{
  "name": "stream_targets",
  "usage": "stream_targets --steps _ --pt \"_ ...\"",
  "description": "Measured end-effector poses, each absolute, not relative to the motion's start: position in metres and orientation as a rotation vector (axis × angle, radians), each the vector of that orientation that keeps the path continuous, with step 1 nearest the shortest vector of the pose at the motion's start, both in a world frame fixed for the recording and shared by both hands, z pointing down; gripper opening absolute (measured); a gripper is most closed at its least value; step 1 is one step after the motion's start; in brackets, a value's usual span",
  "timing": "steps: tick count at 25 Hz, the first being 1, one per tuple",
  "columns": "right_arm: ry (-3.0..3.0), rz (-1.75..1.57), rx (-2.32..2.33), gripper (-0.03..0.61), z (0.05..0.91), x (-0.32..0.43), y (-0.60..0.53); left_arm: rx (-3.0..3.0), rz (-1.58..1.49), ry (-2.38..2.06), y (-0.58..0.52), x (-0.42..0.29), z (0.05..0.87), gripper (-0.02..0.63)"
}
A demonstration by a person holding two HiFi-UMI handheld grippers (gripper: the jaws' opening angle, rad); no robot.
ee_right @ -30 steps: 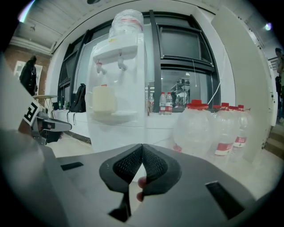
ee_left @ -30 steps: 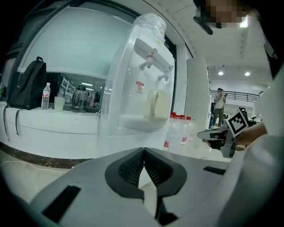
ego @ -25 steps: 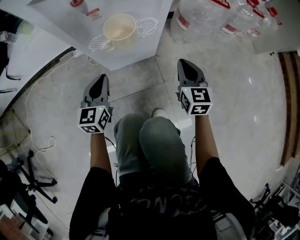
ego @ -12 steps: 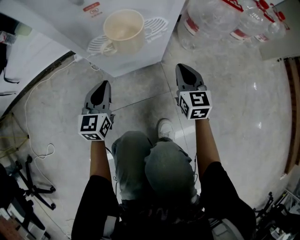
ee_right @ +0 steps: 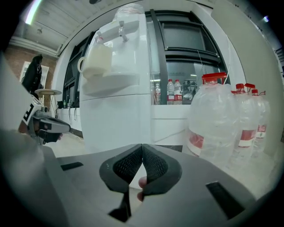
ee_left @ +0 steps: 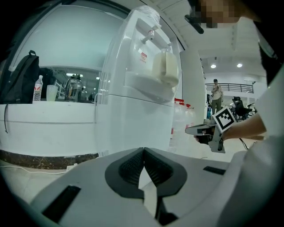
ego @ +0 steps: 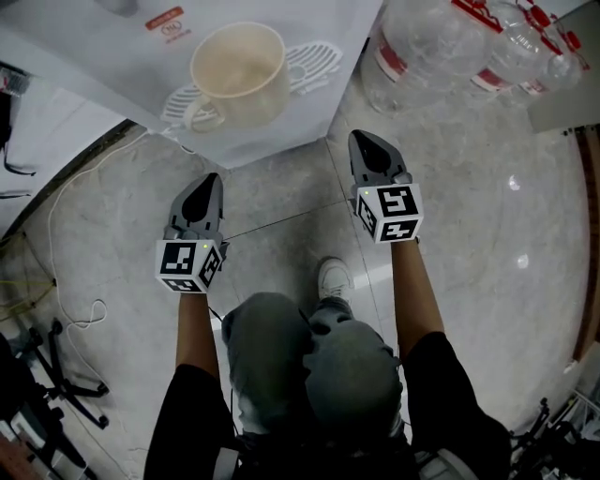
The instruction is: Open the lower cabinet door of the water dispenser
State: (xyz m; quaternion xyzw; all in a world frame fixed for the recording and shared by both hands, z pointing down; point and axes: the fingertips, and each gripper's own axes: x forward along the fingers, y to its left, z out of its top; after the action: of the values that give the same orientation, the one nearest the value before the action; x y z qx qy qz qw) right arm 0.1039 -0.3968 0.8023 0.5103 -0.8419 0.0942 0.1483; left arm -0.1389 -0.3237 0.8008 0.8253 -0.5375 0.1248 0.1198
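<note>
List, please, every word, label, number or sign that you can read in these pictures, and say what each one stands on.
No text here reads clearly.
On the water dispenser, the red sticker: too blurred to read.
On the water jugs, the red labels: too blurred to read.
On the left hand-held gripper and the right hand-held gripper, the cubes: square code markers only, no words.

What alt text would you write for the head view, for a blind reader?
From above, a person points the left gripper and right gripper, both shut and empty, at a white water dispenser with a cup on its tray. Water bottles stand at the right.
</note>
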Motion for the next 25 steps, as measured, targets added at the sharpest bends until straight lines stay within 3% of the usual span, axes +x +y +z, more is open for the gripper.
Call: stream_targets --steps 5,10,14,21,25 --pt "-2.476 0.262 1.419 0.021 0.801 0.093 -0.418 2.398 0.383 -1.566 -0.326 -0.142 0.810 0.011" --pt "-2.538 0.309 1.325 0.135 0.806 0.084 -0.438 2.403 0.411 -1.540 -0.327 -0.141 0.819 0.011" --pt "-2.559 0.325 1.270 0.188 0.810 0.079 -0.449 2.388 0.431 -1.535 -0.327 -0.144 0.827 0.011" --pt "-2.638 0.380 1.176 0.262 0.811 0.068 -0.456 2.365 0.454 -1.519 -0.325 -0.149 0.842 0.011" --pt "-2.622 0.351 1.136 0.264 0.816 0.060 -0.462 2.360 0.473 -1.518 -0.323 -0.151 0.848 0.011"
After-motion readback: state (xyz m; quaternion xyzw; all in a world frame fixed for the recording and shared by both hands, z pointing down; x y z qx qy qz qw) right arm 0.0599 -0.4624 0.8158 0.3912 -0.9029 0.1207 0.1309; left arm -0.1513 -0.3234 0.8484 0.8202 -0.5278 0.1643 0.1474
